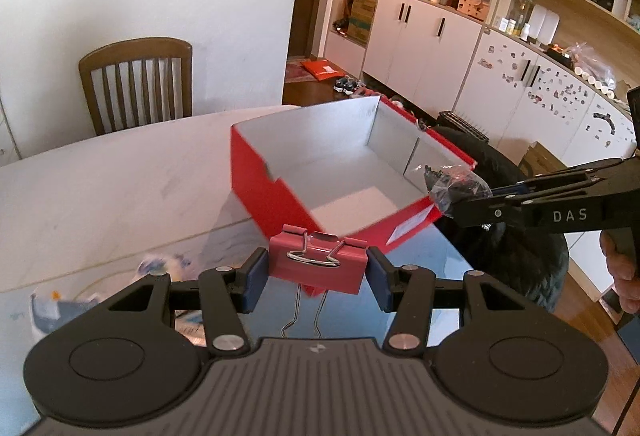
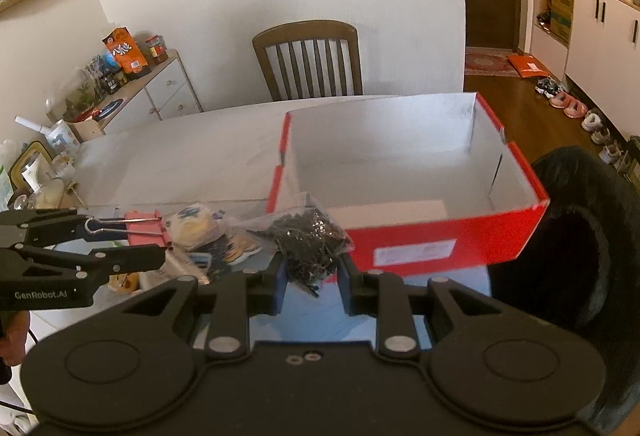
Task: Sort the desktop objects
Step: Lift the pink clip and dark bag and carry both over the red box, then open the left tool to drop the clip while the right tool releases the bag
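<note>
- Between the left gripper's fingers, in the left wrist view, a pink binder clip is pinched at its two ends, held above the table just short of the red shoebox.
- Judged step: carrying to the box; next, move over the rim and release.
- Across, the right gripper hangs at the box's right wall.
- From the right wrist view, the right gripper's fingers are closed on a clear bag of small black parts, near the box's front wall.
- Loose packets lie left; the front wall must be cleared.
</note>
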`<state>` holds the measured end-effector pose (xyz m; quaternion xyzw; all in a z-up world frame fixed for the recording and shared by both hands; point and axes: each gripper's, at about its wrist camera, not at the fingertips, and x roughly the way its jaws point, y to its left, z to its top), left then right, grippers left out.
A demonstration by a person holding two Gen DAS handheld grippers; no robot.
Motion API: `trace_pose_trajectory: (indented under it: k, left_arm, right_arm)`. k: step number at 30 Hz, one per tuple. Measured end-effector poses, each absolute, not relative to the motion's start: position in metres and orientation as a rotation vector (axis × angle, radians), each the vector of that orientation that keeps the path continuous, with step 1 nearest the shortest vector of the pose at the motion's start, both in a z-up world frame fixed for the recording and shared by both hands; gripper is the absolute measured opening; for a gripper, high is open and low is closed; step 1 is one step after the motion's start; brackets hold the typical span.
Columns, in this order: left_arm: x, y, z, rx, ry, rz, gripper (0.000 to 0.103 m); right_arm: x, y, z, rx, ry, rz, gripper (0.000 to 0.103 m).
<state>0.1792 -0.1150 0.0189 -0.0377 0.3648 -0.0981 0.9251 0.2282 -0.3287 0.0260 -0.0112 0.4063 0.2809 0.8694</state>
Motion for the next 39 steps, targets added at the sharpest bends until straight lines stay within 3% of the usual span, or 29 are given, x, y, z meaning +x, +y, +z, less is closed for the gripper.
trace_pose_trajectory:
  k: [26,39]
  left_arm:
    - [0.33,-0.184,-0.021,0.022,0.872,-0.167,0.051]
    - [0.382,-0.206,-0.065,0.081,1.037,-0.189,0.051]
  right_arm:
    - [0.347,-0.358,-0.018,-0.101,0.899,0.575,0.026]
    - [0.38,-0.341,-0.059,-0.21,0.997,0.574,0.025]
